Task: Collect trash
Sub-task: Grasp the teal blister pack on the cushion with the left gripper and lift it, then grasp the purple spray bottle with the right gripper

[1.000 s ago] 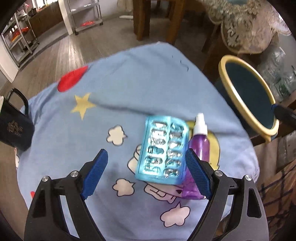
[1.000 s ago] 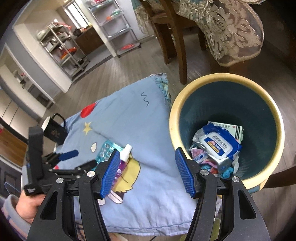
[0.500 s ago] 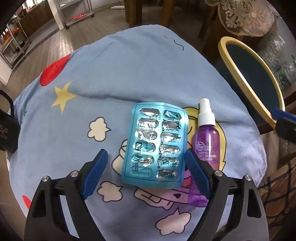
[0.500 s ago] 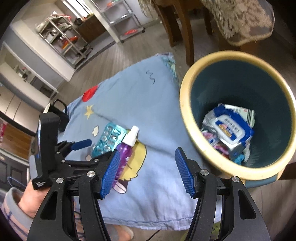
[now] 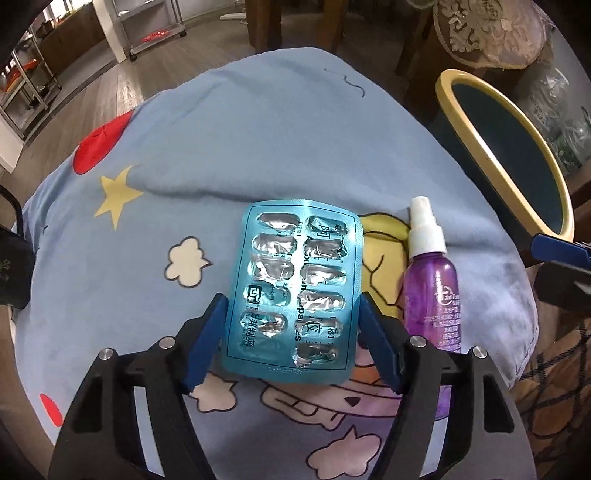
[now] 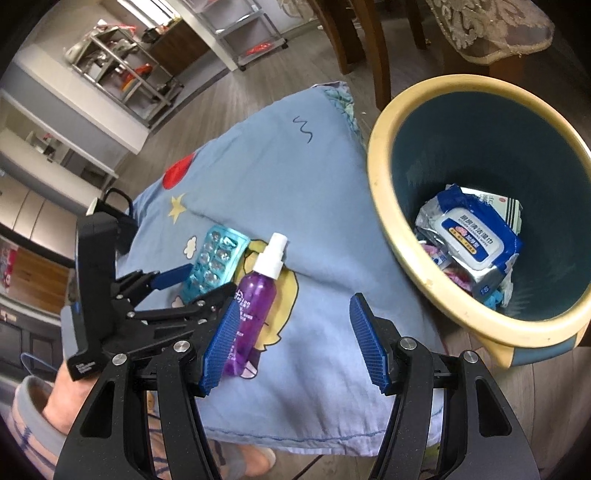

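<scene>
A blue-green blister pack (image 5: 293,288) with emptied foil pockets lies on the blue cartoon cloth (image 5: 258,129). My left gripper (image 5: 291,336) is open, its blue pads on either side of the pack's near end. The pack also shows in the right wrist view (image 6: 214,264), with the left gripper (image 6: 195,282) around it. A purple spray bottle (image 5: 432,280) lies just right of the pack. My right gripper (image 6: 293,343) is open and empty, above the cloth's right part, with the bottle (image 6: 258,295) by its left pad. The yellow-rimmed bin (image 6: 380,184) stands right of the cloth.
The bin holds a wet-wipes packet (image 6: 476,243) and other wrappers. A black mug (image 6: 110,210) sits at the cloth's far left edge. Wooden chair legs (image 6: 369,40) and a lace-covered table (image 5: 487,33) stand behind. Metal shelves (image 6: 122,70) are farther off.
My left gripper has moved forward and down, so the pack now sits between its pads, which have narrowed. My right gripper has swung left, away from the bin toward the bottle.
</scene>
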`<state>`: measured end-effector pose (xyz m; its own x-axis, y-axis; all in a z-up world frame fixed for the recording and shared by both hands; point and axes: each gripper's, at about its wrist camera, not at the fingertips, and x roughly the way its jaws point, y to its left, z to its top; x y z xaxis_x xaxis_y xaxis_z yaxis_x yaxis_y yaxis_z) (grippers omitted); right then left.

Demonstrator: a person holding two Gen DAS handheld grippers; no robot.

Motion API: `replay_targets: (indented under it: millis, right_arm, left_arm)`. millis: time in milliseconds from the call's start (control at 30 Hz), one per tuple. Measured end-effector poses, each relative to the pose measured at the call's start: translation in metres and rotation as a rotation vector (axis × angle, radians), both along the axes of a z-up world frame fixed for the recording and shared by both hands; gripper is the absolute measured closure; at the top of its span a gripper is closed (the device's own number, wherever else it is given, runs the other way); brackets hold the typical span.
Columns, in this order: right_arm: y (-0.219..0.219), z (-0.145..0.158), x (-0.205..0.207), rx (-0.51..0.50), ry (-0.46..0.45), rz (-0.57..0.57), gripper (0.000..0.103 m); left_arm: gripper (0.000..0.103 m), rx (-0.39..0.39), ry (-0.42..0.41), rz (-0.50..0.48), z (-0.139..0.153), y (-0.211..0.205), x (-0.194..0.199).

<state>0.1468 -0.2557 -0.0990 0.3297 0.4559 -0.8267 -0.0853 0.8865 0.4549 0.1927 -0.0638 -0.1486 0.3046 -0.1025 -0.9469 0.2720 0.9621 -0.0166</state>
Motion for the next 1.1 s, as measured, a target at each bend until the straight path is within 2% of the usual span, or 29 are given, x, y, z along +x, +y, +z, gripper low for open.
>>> replay_targets:
  millis: [267, 400, 667, 733, 800, 1100]
  right_arm:
    - [0.017, -0.006, 0.004, -0.025, 0.007, 0.031, 0.04]
    - [0.034, -0.012, 0.007, -0.067, 0.003, 0.064, 0.04]
    - [0.071, -0.027, 0.012, -0.177, -0.018, 0.147, 0.041]
    - [0.079, -0.029, 0.011, -0.194, -0.03, 0.175, 0.053]
    - [0.084, -0.03, 0.008, -0.214, -0.045, 0.2, 0.057]
    - [0.081, -0.029, -0.002, -0.184, -0.059, 0.264, 0.068]
  left_arm:
    - [0.034, 0.021, -0.039, 0.037, 0.009, 0.012, -0.007]
    - [0.034, 0.024, -0.08, 0.082, 0.021, 0.033, -0.016]
    - [0.034, -0.043, -0.133, 0.168, 0.044, 0.067, -0.02]
    - [0.034, -0.055, -0.143, 0.169, 0.049, 0.067, -0.022]
    - [0.034, -0.063, -0.15, 0.168, 0.05, 0.065, -0.015]
    - [0.034, -0.117, -0.19, 0.187, 0.071, 0.068, -0.019]
